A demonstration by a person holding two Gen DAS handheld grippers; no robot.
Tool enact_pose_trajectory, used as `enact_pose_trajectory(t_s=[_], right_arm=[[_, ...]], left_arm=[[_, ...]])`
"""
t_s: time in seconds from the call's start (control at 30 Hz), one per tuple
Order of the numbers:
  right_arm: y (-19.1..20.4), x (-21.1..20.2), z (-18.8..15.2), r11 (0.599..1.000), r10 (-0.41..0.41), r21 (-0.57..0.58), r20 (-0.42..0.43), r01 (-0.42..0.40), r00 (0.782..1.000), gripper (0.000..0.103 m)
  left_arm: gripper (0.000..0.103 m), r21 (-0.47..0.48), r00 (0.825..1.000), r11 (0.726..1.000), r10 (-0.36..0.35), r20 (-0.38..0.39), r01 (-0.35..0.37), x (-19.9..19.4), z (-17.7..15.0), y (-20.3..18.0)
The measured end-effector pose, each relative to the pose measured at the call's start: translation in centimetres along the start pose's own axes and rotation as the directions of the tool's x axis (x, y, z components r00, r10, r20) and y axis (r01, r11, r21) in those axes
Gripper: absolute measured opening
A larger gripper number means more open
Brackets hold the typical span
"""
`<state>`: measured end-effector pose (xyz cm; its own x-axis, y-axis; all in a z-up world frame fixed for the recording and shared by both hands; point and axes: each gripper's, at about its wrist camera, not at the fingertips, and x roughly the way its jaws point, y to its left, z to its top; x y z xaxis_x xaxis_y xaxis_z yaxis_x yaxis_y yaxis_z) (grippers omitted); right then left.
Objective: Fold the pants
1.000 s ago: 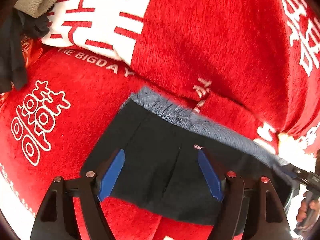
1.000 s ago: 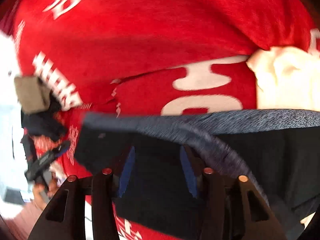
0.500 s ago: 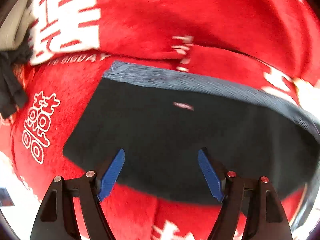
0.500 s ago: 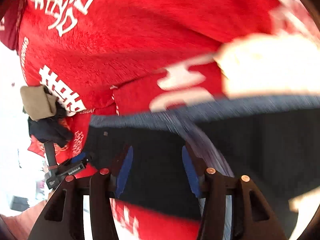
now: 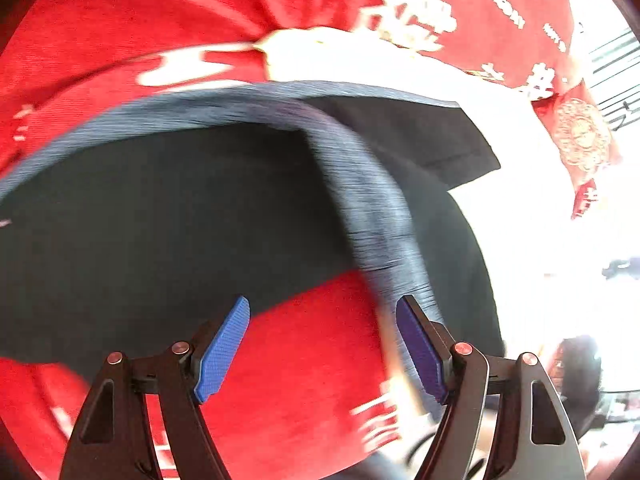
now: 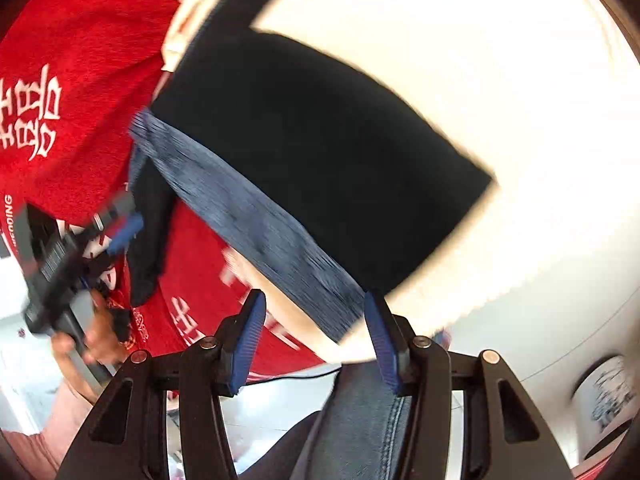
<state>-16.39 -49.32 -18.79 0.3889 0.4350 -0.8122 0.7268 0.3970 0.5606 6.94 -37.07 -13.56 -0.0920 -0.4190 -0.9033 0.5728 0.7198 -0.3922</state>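
Note:
Black pants point(image 5: 152, 216) with a grey-blue waistband point(image 5: 372, 200) lie over a red blanket point(image 5: 312, 360), blurred by motion. The waistband curves down toward the right finger of my left gripper point(image 5: 322, 344), which is open with only red blanket between its blue pads. In the right wrist view the pants point(image 6: 320, 160) spread onto a white cover point(image 6: 500, 80), and the waistband point(image 6: 248, 216) runs diagonally down to my right gripper point(image 6: 314, 320). That gripper is open, with the waistband's end just above its fingertips. The left gripper point(image 6: 120, 236) shows at the far left beside a hanging black fold.
Red blanket with white lettering point(image 6: 60, 80) fills the left. A person's hand point(image 6: 76, 344) holds the left gripper, and a leg in jeans point(image 6: 360, 432) is below the right gripper. A printed mug point(image 6: 604, 392) stands at lower right. Bright white bedding point(image 5: 520, 220) lies to the right.
Both views have swung right toward the white cover. The waistband has come over and now curves across the black fabric. The right gripper has drawn back to the waistband's end.

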Motion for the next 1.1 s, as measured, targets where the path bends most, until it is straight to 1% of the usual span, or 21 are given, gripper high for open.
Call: enact_pose_trajectory(t_s=[0.03, 0.17, 0.2, 0.27, 0.33, 0.4, 0.43, 0.5, 0.6, 0.63, 0.7, 0.73, 0.77, 0.8, 0.83, 0.87, 0.9, 0.93, 0.97, 1.0, 1.1], right_arm=[[-0.8, 0.5, -0.5, 1.0, 0.001, 0.007, 0.006, -0.001, 1.0, 0.055], [-2.6, 1.8, -0.7, 0.992, 0.114, 0.056, 0.025, -0.115, 0.993, 0.055], [-2.8, 2.0, -0.5, 0.989, 0.13, 0.069, 0.029, -0.132, 0.991, 0.051], [-3.1, 1.5, -0.3, 0.988, 0.139, 0.069, 0.027, -0.14, 0.99, 0.007], [-2.7, -0.2, 0.1, 0.983, 0.175, 0.048, 0.049, -0.177, 0.983, 0.007], [-1.4, -2.9, 1.6, 0.974, 0.226, 0.005, 0.074, -0.227, 0.971, 0.006], [-0.3, -4.8, 3.1, 0.968, 0.251, -0.036, 0.095, -0.249, 0.963, 0.006], [1.5, -7.6, 6.5, 0.961, 0.267, -0.105, 0.126, -0.255, 0.955, 0.006], [4.4, -11.8, 14.0, 0.943, 0.299, -0.206, 0.168, -0.263, 0.939, 0.006], [5.5, -13.2, 17.2, 0.938, 0.294, -0.247, 0.189, -0.245, 0.937, 0.006], [7.1, -14.5, 21.7, 0.934, 0.28, -0.288, 0.222, -0.212, 0.934, 0.006], [7.7, -15.0, 25.3, 0.935, 0.273, -0.293, 0.23, -0.201, 0.934, 0.008], [8.1, -15.1, 27.6, 0.942, 0.249, -0.286, 0.233, -0.179, 0.94, 0.01], [8.9, -15.0, 29.3, 0.949, 0.205, -0.286, 0.235, -0.134, 0.95, 0.011], [9.7, -15.0, 31.6, 0.951, 0.112, -0.307, 0.239, -0.034, 0.965, 0.019], [10.3, -14.9, 32.6, 0.941, 0.062, -0.336, 0.247, 0.025, 0.967, 0.038], [11.0, -14.9, 33.3, 0.926, 0.026, -0.371, 0.263, 0.077, 0.964, 0.05], [11.7, -15.1, 33.7, 0.906, -0.001, -0.405, 0.287, 0.122, 0.958, 0.073], [11.8, -15.4, 34.0, 0.894, -0.009, -0.423, 0.307, 0.145, 0.952, 0.079], [11.3, -15.6, 33.9, 0.892, -0.008, -0.426, 0.317, 0.15, 0.948, 0.079], [8.4, -15.0, 32.9, 0.917, -0.079, -0.344, 0.341, 0.202, 0.937, 0.079]], left_arm=[[0.077, 0.008, 1.0, 1.0, -0.014, 0.003, 0.014, 0.8, 0.1, -0.9], [0.077, 0.025, 0.999, 0.999, 0.043, -0.025, -0.042, 3.0, -0.2, -2.5], [0.077, 0.028, 0.998, 0.998, 0.049, -0.024, -0.049, 3.1, -0.4, -2.7], [0.077, 0.031, 0.997, 0.997, 0.069, -0.02, -0.069, 2.8, -0.9, -3.2], [0.077, 0.024, 0.996, 0.995, 0.093, -0.011, -0.093, 2.3, -1.2, -3.1], [0.077, 0.023, 0.993, 0.993, 0.117, 0.003, -0.117, 1.6, -1.2, -3.1], [0.077, 0.02, 0.989, 0.989, 0.144, 0.017, -0.145, 1.2, -1.0, -2.9], [0.077, 0.012, 0.983, 0.984, 0.178, 0.038, -0.179, 0.3, -0.5, -2.9], [0.077, -0.013, 0.968, 0.97, 0.242, 0.073, -0.241, -0.8, 1.2, -2.9], [0.077, -0.023, 0.963, 0.966, 0.257, 0.079, -0.256, -0.9, 1.7, -2.8], [0.077, -0.053, 0.958, 0.962, 0.271, 0.092, -0.267, -1.3, 2.8, -2.1], [0.077, -0.072, 0.956, 0.96, 0.277, 0.095, -0.27, -1.2, 3.7, -2.1], [0.077, -0.084, 0.955, 0.958, 0.282, 0.095, -0.275, -1.2, 4.6, -1.7], [0.077, -0.101, 0.951, 0.954, 0.292, 0.098, -0.283, -0.8, 5.8, -1.9], [0.077, -0.114, 0.948, 0.951, 0.3, 0.102, -0.289, 0.0, 6.8, -1.6], [0.077, -0.128, 0.946, 0.947, 0.307, 0.105, -0.293, 0.5, 7.6, -1.6], [0.077, -0.147, 0.944, 0.944, 0.312, 0.107, -0.296, 1.2, 8.8, -1.6], [0.077, -0.152, 0.943, 0.942, 0.315, 0.107, -0.298, 1.7, 9.4, -1.6], [0.077, -0.153, 0.94, 0.939, 0.327, 0.103, -0.309, 2.4, 10.1, -1.7], [0.077, -0.15, 0.934, 0.932, 0.346, 0.094, -0.33, 3.1, 10.5, -1.7], [0.077, -0.143, 0.922, 0.918, 0.381, 0.065, -0.369, 4.8, 11.2, -1.8]])
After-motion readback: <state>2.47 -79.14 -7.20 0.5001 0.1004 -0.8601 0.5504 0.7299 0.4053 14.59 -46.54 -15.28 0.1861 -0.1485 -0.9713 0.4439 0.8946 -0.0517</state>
